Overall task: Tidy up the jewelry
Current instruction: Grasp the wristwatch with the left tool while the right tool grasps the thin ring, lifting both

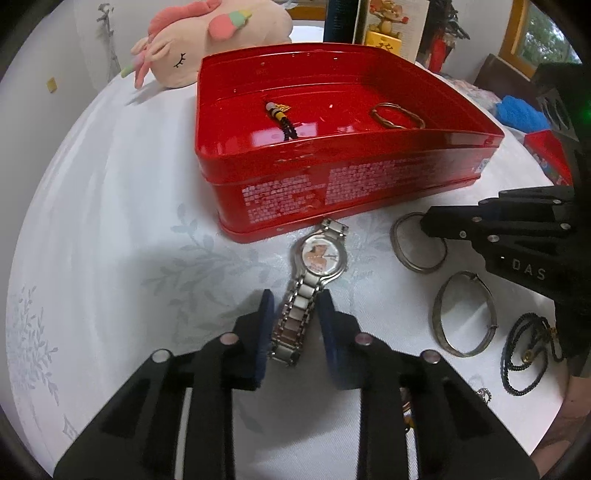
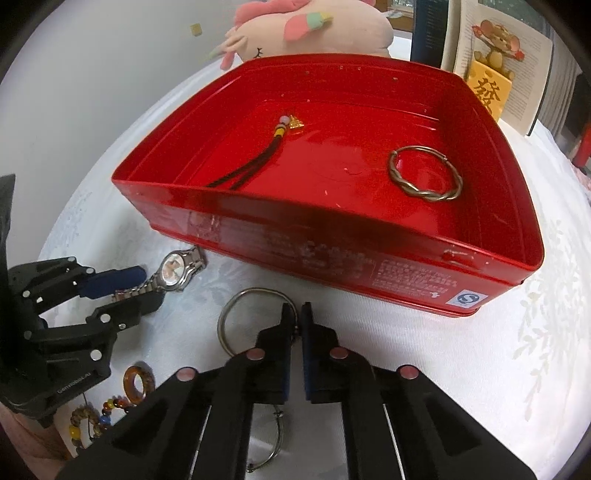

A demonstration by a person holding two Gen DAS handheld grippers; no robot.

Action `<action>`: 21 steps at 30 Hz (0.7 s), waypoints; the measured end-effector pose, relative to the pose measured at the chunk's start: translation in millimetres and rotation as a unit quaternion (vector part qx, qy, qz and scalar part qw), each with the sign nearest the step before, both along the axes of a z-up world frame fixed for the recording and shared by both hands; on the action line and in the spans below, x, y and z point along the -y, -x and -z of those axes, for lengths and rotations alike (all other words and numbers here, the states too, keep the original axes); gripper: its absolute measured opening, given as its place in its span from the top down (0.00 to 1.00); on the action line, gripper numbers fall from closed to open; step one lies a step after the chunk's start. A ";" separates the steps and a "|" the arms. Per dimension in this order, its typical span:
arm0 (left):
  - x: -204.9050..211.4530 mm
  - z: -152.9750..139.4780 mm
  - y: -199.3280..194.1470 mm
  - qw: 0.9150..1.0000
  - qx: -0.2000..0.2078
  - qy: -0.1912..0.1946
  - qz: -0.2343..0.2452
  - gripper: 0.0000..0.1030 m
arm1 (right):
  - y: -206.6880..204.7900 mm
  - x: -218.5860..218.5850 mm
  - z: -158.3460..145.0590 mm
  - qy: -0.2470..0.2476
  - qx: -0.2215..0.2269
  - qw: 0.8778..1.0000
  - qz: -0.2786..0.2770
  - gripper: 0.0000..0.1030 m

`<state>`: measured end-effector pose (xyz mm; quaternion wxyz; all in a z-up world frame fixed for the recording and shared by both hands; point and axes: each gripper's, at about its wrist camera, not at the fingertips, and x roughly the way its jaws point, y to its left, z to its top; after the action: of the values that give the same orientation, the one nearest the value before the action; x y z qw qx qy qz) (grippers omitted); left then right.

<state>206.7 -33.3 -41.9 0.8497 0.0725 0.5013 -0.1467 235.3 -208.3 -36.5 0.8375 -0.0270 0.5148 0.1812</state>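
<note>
A silver wristwatch [image 1: 325, 258] lies on the white cloth in front of an open red tin [image 1: 332, 184]. My left gripper [image 1: 295, 299] is shut on its metal band, one pad pressing each side; the right wrist view shows that grip [image 2: 146, 290] on the watch [image 2: 173, 273] from the side. My right gripper [image 2: 296, 314] is shut on the near rim of a thin silver bangle [image 2: 255, 291] lying flat by the tin [image 2: 332, 251]. The left wrist view shows the right gripper [image 1: 428, 225] on the bangle [image 1: 396, 236]. Inside the tin lie a tasselled cord charm [image 2: 266, 147] and a twisted bronze bangle [image 2: 424, 173].
A second silver bangle [image 1: 465, 314] and a black cord necklace [image 1: 524, 354] lie right of the watch. An amber ring [image 2: 138, 382] and a bead bracelet [image 2: 92, 421] lie near the table's front edge. A plush unicorn [image 2: 306, 26] and an open book [image 2: 517, 85] stand behind the tin.
</note>
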 end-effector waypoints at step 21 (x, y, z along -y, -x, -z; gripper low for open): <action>-15.6 -38.2 17.4 0.995 0.046 0.092 0.008 1.00 | 7.2 22.3 -29.1 -0.108 0.011 0.994 -0.013 0.95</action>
<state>189.3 -17.7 -3.7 0.8739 0.0042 0.4452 -0.1953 228.1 -230.6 -7.4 0.8388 0.0554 0.4825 0.2461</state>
